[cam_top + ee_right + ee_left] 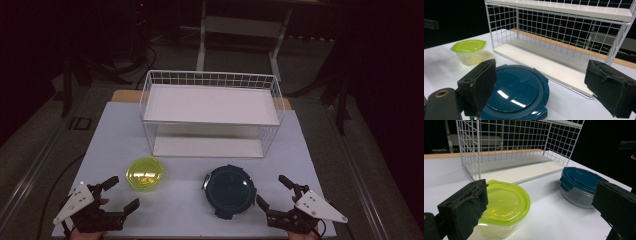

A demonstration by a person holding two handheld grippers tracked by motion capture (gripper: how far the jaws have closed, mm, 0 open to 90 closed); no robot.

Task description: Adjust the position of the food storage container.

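White two-tier wire-mesh shelf rack (pixel 210 107): both tiers bare, so your stowing looks not yet begun. Round clear tub with dark teal clip lid (pixel 230 190): on the table, just left of your right gripper (pixel 272 192). Small clear tub with lime-green lid (pixel 145 173): near your left gripper (pixel 122 192). Both grippers' jaws spread wide, holding and touching nothing.

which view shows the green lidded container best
The left gripper view: the green-lidded container sits close, lid and clear wall plain. The high view gives its lid from above; the right gripper view shows it small and farther off.
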